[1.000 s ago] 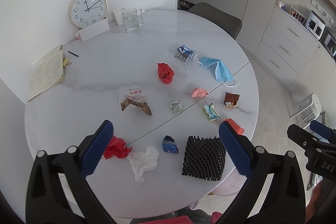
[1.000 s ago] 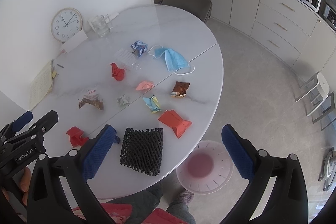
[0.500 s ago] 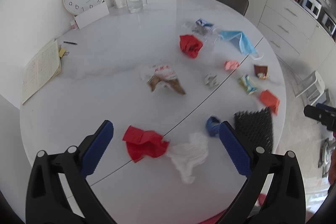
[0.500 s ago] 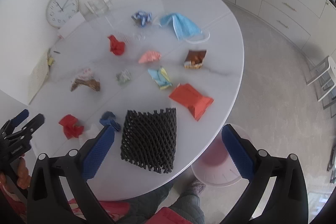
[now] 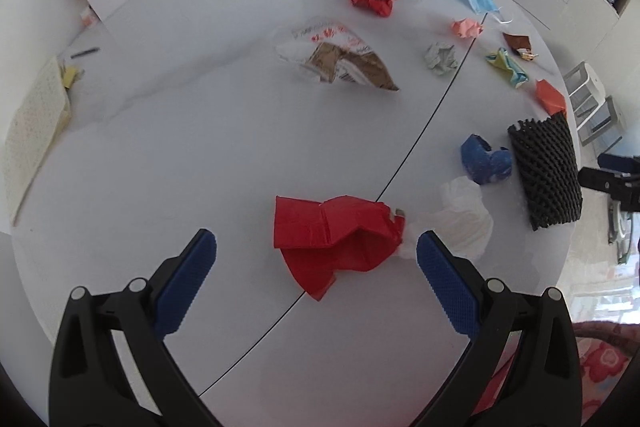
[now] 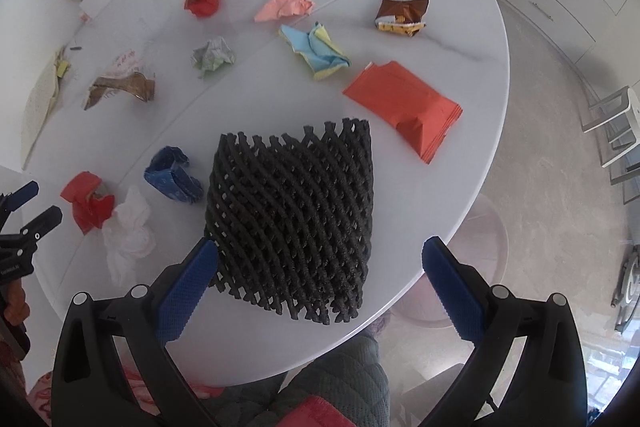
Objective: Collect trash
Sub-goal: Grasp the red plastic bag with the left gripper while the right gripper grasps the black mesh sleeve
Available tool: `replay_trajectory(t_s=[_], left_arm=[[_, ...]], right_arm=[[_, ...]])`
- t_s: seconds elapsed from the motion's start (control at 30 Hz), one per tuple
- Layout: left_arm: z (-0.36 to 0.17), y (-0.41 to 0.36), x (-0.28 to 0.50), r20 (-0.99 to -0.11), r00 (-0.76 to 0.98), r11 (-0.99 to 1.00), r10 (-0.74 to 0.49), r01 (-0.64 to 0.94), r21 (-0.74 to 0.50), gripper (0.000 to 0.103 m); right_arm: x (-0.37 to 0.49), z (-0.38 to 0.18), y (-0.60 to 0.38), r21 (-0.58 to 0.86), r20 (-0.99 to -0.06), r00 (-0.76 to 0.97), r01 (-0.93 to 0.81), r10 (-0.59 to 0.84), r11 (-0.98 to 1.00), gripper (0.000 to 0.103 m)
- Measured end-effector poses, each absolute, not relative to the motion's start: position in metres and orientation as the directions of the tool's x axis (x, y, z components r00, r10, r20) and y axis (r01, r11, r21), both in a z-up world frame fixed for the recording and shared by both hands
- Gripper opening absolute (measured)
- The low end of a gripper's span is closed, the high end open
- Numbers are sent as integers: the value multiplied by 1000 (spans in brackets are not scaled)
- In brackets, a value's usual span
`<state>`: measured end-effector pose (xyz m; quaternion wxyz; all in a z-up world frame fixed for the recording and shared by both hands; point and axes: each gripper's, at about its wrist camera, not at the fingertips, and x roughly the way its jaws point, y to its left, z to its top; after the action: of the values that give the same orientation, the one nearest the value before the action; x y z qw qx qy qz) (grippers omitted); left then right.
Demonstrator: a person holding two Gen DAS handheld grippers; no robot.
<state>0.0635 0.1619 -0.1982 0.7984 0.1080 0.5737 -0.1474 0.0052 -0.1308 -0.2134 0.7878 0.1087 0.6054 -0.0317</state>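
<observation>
Closing in on the litter — both grippers are seen lower over the round white table [image 5: 168,131] than a second ago.

Since the earlier frame the red paper [image 5: 336,243] has grown large between the blue pads of the left gripper [image 5: 316,247]; it is creased, lying flat on the table and touching a white tissue [image 5: 464,215]. The jaws are spread wide, nothing held. Further right, the black foam net [image 6: 296,223] — a ribbed mesh sleeve near the table's edge — now fills the gap of the right gripper [image 6: 320,255], likewise wide apart and empty.
</observation>
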Motion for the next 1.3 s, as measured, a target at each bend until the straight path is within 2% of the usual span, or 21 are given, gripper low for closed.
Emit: replay_trajectory(t_s=[0.27,0.63,0.7,0.77,0.87,0.9,0.97,1.0,1.07,1.1,1.17,1.23,1.3], left_arm=[[-230,156,84,-967,202,964,-153,244,-101,96],[-251,144,86,-982,131,984,-138,130,-121,96],[-252,145,85,-980,136,986,-142,107,-128,93],[-253,144,85,-979,137,986,-148,93,-136,81],[-253,145,85,-976,151,986,-158,74,-148,78],[-252,144,85,-974,159,986,-161,75,-151,76],[-251,145,85,-971,170,984,-169,79,-158,75],[-252,145,85,-968,177,983,-176,81,-164,74],[-249,147,86,-964,187,981,-189,83,-176,74],[-246,149,87,-961,194,979,-196,86,-183,74],[-240,153,87,-953,215,976,-215,92,-200,73],[-233,155,91,-944,233,972,-232,105,-212,73],[-227,156,91,-939,248,970,-237,119,-213,73]], right_arm=[[7,-226,-137,157,-968,233,255,97,954,101],[19,-236,-129,154,-972,212,254,100,955,101],[21,-239,-127,141,-975,201,253,91,957,101],[21,-241,-124,133,-977,197,250,85,959,101],[23,-244,-120,116,-979,192,239,70,964,100],[26,-245,-115,109,-979,192,231,65,967,97],[29,-246,-109,98,-981,186,213,58,972,80],[29,-247,-107,93,-981,184,206,55,974,76],[30,-247,-105,81,-982,185,195,45,977,57],[29,-245,-105,74,-981,193,189,37,979,52],[27,-241,-106,88,-976,212,182,49,979,27],[27,-238,-107,116,-972,223,185,74,976,19],[27,-235,-110,133,-967,238,187,86,973,16]])
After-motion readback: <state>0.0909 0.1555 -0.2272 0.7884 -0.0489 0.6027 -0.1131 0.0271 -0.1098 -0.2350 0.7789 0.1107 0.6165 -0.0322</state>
